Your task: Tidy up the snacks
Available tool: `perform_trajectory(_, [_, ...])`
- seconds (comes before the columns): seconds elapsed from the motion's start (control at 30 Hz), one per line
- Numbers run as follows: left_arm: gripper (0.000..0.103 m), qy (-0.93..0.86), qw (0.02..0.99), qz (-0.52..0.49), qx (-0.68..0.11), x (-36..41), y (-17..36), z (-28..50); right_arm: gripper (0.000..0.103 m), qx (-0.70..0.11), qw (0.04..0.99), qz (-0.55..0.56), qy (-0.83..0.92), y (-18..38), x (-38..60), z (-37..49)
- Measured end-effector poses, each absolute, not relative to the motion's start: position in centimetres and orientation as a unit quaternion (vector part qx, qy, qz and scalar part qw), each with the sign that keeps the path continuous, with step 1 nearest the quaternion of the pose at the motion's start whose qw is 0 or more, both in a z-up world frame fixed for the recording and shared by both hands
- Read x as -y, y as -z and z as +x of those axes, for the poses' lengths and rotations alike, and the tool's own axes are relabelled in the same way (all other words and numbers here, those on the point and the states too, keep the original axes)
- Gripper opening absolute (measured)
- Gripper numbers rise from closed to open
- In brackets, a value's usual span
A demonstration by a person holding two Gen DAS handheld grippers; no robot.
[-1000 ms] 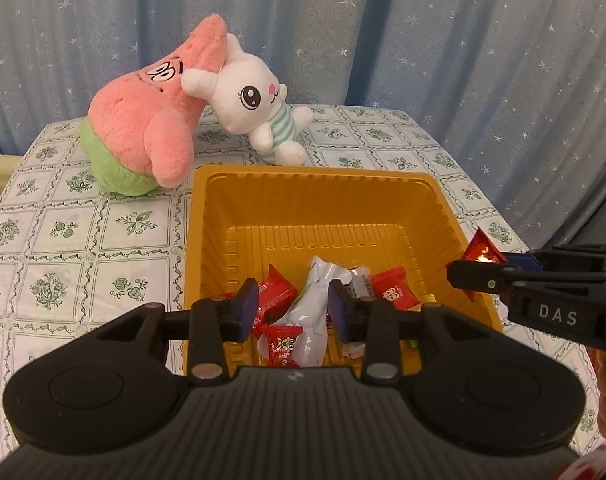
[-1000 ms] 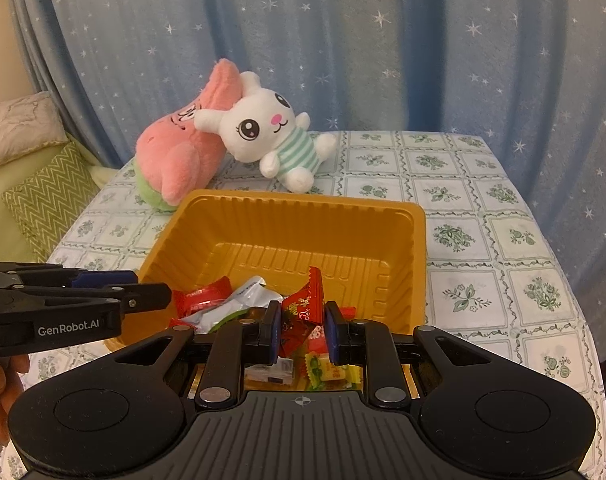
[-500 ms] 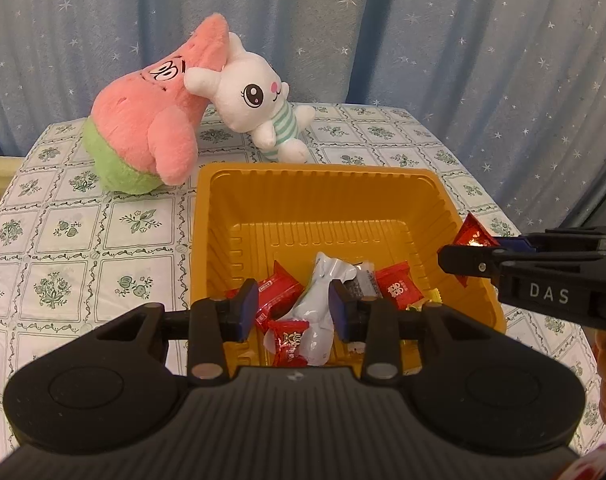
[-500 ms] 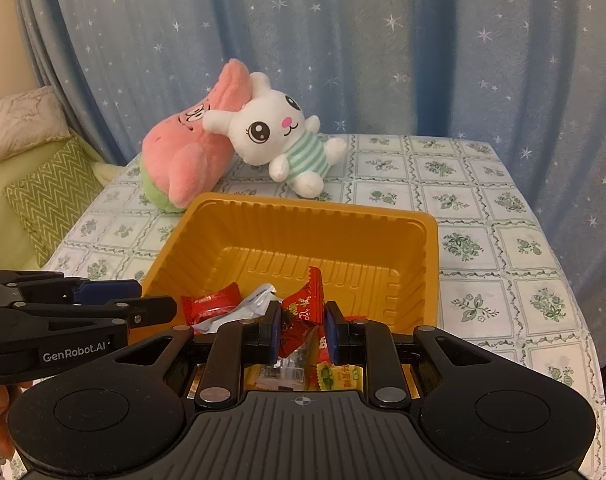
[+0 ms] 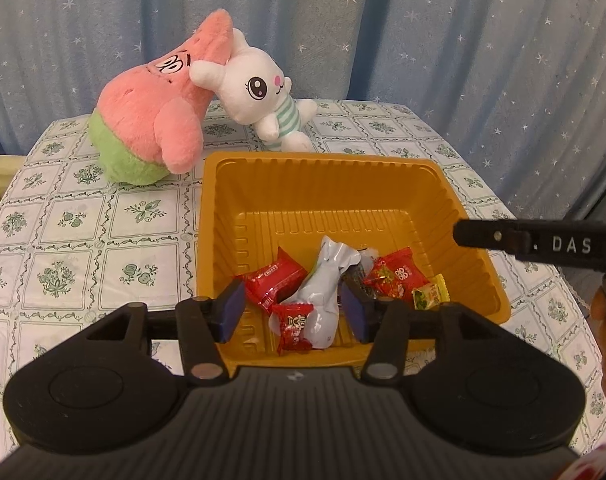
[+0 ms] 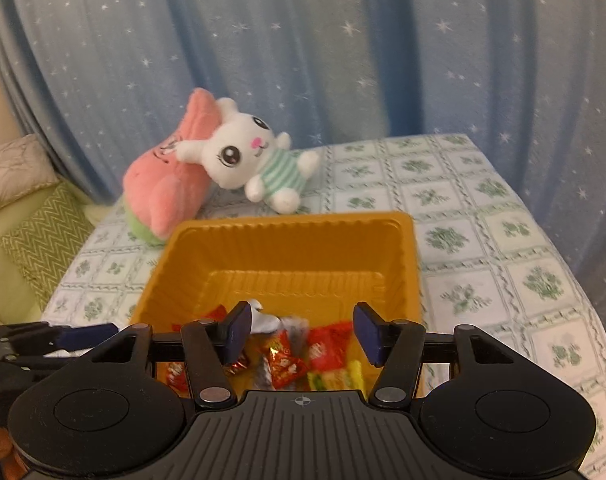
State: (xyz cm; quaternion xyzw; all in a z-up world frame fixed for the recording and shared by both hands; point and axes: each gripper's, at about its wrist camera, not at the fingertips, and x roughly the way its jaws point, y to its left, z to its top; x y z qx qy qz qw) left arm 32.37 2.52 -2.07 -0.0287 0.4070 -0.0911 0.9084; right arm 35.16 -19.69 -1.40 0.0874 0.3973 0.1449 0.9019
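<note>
1. Step: drop-off. Both tongs over the orange tray (image 5: 327, 184) on the counter (image 5: 75, 216), jaws opening, nothing between them.
2. Left tongs (image 5: 293, 312) and right tongs (image 6: 301, 334) hang just above the snacks (image 5: 395, 276), which lie piled at the tray's near end.
3. Next, prob.: lift clear and look for more loose snacks; none visible on the counter here.
4. Plush toys (image 5: 175, 100) sit behind the tray, no obstacle.
</note>
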Motion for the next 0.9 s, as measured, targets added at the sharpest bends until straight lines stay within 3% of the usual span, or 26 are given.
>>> perform_trajectory(0.23, [0.063,0.088,0.911,-0.027,-0.402,-1.9,1.6,31.2,0.057,-0.411,0.898,0.083,-0.132,1.7,20.7,33.8])
perform_trajectory(0.37, [0.076,0.083,0.914,-0.022,-0.396,-1.6,1.1,30.3,0.057,-0.412,0.899,0.082,-0.127,1.3,21.1,32.9])
perform_trajectory(0.5, [0.08,0.081,0.916,-0.02,-0.393,-1.3,0.5,29.4,0.058,-0.41,0.9,0.079,-0.124,0.8,21.5,32.0])
perform_trajectory(0.57, [0.087,0.08,0.917,-0.015,-0.39,-1.1,0.2,28.8,0.065,-0.41,0.9,0.082,-0.125,0.6,21.8,31.5])
perform_trajectory(0.6, [0.088,0.079,0.918,-0.013,-0.388,-1.0,0.0,28.6,0.073,-0.408,0.9,0.083,-0.124,0.4,22.0,31.3])
perform_trajectory(0.67, [0.089,0.078,0.919,-0.011,-0.386,-0.9,-0.2,28.2,0.079,-0.405,0.902,0.086,-0.123,0.1,22.4,30.9])
perform_trajectory(0.9, [0.1,0.065,0.924,-0.006,-0.377,-0.5,-0.9,26.8,0.09,-0.406,0.903,0.08,-0.117,-0.9,23.2,29.8])
